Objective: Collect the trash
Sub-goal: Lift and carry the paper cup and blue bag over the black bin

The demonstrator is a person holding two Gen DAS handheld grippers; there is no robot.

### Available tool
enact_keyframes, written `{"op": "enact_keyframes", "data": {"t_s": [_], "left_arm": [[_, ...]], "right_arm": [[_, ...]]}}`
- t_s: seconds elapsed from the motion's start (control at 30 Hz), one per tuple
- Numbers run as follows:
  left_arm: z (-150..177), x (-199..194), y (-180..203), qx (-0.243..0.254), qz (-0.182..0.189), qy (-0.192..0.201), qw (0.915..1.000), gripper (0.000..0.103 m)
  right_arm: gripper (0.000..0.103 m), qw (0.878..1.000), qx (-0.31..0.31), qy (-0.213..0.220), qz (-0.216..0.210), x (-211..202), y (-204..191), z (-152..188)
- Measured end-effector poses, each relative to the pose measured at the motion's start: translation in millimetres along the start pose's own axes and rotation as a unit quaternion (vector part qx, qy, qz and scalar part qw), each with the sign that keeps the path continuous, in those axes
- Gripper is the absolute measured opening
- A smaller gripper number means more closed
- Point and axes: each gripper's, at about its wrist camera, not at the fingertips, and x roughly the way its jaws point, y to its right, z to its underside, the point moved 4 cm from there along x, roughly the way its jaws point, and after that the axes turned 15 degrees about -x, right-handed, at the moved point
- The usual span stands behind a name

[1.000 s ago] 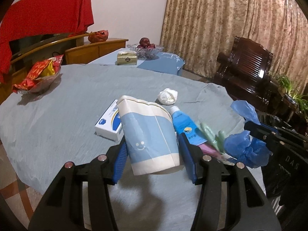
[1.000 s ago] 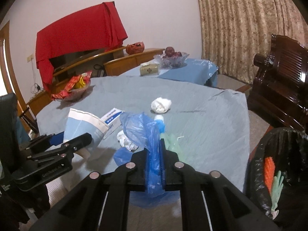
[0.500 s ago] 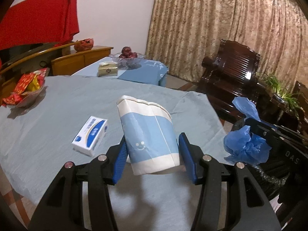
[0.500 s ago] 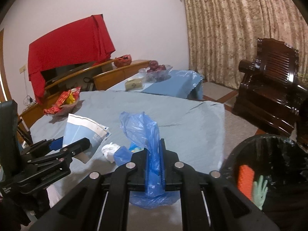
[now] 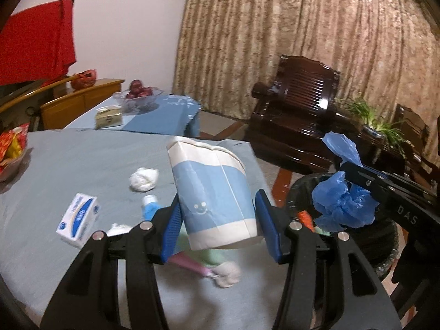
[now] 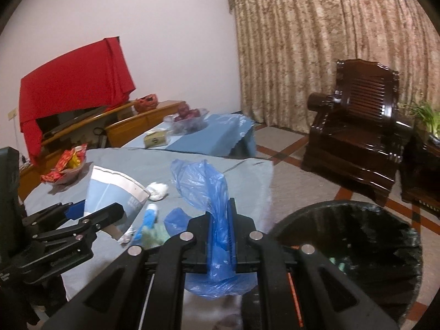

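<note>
Paper cup [image 5: 213, 196] — upright, rim tilted back-left — clamped between left fingers [image 5: 265, 220].

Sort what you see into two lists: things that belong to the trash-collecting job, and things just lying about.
Part of the job:
- paper cup in the left claw
- blue plastic bag in the right claw
- black bin
- crumpled tissue

Just lying about:
- fruit bowl
- wooden armchair
- red cloth

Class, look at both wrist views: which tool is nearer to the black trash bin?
Right. The right tool, shut on the blue plastic bag, hangs beside the trash bin rim. The left tool, gripping the paper cup, is above the table, farther away.
</note>
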Motion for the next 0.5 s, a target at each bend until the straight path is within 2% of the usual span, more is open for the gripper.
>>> {"op": "enact_keyframes", "data": {"t_s": [0.5], "left_arm": [[17,43,91,0.047,0.073,-0.027,0.9958,0.050]], "right_arm": [[0.009,0.995,0.036,-0.009,0.088,-29,103,24]]}}
